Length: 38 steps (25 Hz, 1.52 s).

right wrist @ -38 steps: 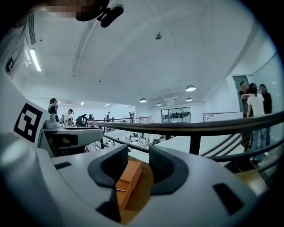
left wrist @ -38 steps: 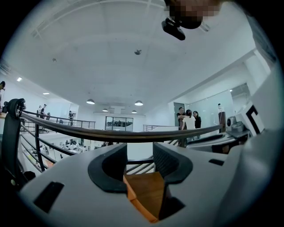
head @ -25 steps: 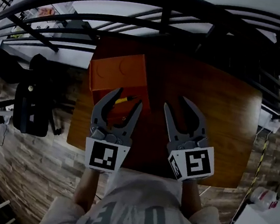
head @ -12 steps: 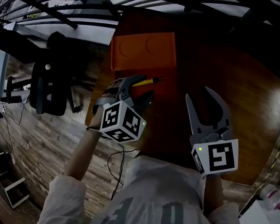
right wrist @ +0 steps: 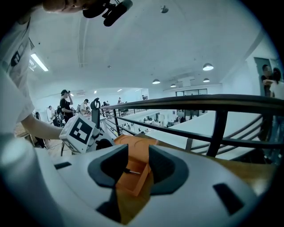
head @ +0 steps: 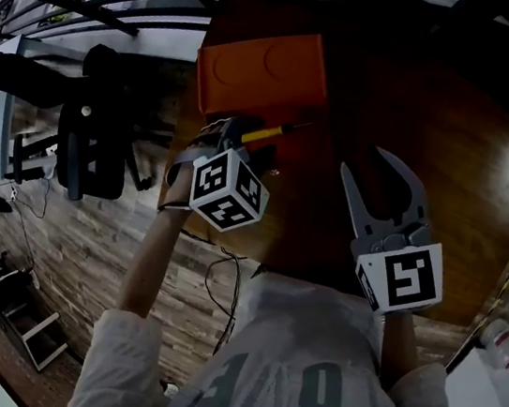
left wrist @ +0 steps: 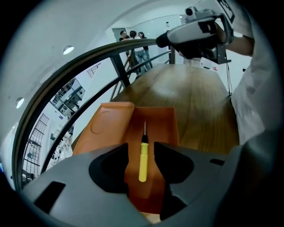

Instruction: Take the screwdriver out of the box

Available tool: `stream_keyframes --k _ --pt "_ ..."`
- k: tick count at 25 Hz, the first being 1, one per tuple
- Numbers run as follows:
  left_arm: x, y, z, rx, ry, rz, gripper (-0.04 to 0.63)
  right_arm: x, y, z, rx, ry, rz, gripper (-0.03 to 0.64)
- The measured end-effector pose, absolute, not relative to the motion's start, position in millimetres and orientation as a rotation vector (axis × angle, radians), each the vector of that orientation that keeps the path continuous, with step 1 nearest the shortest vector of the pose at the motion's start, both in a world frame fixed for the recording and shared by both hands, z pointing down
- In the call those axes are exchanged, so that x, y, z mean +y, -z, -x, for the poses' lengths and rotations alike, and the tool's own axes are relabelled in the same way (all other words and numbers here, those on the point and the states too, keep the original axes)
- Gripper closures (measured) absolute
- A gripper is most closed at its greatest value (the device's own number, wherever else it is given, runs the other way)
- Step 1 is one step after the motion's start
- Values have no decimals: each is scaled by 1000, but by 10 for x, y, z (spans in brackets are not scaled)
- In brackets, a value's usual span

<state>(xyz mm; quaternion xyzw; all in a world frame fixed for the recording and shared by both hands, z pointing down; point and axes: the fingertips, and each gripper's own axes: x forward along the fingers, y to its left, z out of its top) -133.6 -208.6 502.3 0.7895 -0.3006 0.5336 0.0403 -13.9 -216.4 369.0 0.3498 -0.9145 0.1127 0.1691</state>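
An orange box (head: 263,71) stands open at the far left of the wooden table (head: 448,179). In its tray (left wrist: 155,124) lies a screwdriver (left wrist: 143,162) with a yellow handle and a thin shaft, also seen in the head view, the screwdriver (head: 267,133). My left gripper (left wrist: 142,150) points steeply down into the tray. Its jaws straddle the yellow handle and are closing, with a gap still showing on both sides. In the head view the left gripper (head: 245,141) is mostly hidden behind its marker cube. My right gripper (head: 366,167) hovers open and empty over the table to the right of the box.
A black railing (right wrist: 213,104) runs along the table's far side. A dark office chair (head: 93,145) stands on the floor to the left. A cable (head: 220,278) hangs below the table's near edge. People (left wrist: 133,37) stand far off.
My left gripper has tipped downward and dropped into the box, its jaws now around the screwdriver's handle. The right gripper has sunk slightly and stays open.
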Motion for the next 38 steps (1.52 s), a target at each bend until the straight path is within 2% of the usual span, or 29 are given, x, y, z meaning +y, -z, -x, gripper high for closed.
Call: stream_keyframes --k 18,26,38 --pt "-2114 -5566 1464 -763 -1786 -2262 403 -2203 -3888 134 -2553 -334 -946 480" --pt "-2083 -5743 1533 -705 -1847 -2217 460 -2235 -3937 122 -2536 -366 -965 480" --pt "-2046 -5799 1534 -623 -1815 -2161 478 -2188 -3992 192 -2543 -391 -913 480"
